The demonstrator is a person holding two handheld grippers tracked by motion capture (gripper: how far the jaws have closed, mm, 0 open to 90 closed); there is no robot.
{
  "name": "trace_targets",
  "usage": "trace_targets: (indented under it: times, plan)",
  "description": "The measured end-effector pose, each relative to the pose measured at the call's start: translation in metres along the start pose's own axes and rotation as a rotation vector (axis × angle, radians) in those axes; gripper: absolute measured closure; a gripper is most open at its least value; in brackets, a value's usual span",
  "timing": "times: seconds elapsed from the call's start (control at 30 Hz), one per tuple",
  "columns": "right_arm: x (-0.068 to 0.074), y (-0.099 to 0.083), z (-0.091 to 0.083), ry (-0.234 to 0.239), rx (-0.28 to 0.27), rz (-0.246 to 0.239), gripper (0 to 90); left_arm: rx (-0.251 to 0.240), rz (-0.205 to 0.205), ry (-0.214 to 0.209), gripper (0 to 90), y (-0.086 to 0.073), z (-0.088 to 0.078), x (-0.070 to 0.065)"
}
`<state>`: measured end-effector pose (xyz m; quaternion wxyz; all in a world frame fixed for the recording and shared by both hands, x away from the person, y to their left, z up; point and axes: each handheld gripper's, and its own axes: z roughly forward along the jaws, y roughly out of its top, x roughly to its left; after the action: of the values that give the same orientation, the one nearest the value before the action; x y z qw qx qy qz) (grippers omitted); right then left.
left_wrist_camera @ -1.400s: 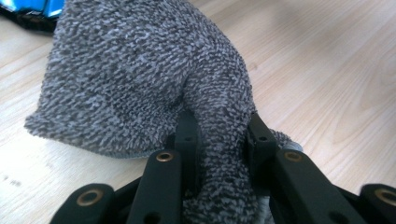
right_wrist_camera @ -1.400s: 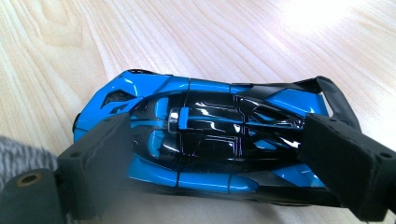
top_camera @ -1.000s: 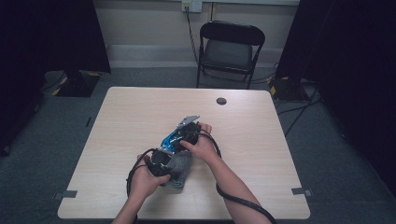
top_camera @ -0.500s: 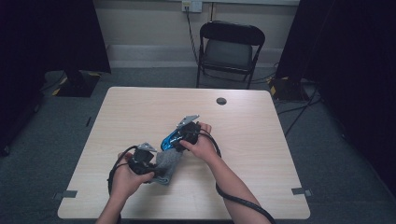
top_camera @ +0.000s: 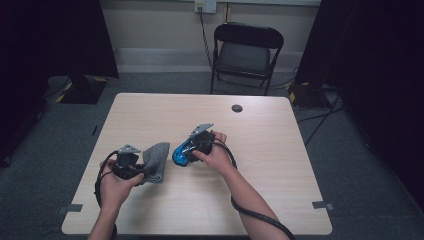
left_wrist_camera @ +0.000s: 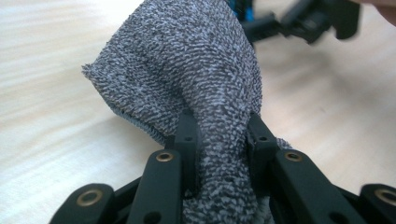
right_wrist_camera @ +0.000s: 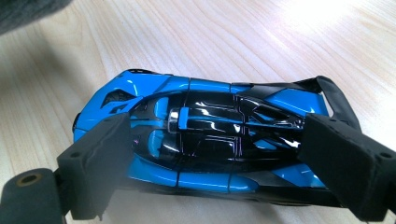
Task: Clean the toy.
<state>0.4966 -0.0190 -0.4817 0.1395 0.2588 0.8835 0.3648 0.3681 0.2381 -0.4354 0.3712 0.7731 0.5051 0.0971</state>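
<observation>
A grey terry cloth (top_camera: 156, 159) hangs from my left gripper (top_camera: 142, 171) at the table's front left; the jaws are shut on a bunched fold of that cloth (left_wrist_camera: 219, 121) in the left gripper view. My right gripper (top_camera: 186, 153) sits near the table's middle, shut on a blue and black toy car (top_camera: 180, 154). In the right gripper view the car (right_wrist_camera: 205, 140) lies lengthwise between the two black pads, one at its nose and one at its tail, on the wood. Cloth and car are now apart.
The light wood table (top_camera: 280, 150) has a small dark round cap (top_camera: 237, 108) near its far edge. A black folding chair (top_camera: 246, 52) stands behind the table. Black cables trail from both grippers along the person's forearms.
My left gripper has drawn the grey cloth leftward, away from the car, leaving a gap between them. The right gripper and the car have stayed put.
</observation>
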Motion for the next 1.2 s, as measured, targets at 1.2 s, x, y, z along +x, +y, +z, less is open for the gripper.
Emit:
trace_targets:
  times: [1.2]
  plan:
    - [0.000, 0.000, 0.000, 0.001, 0.004, -0.002, 9.2, 0.205, 0.011, 0.064, 71.6, 0.009, 0.061, -0.028]
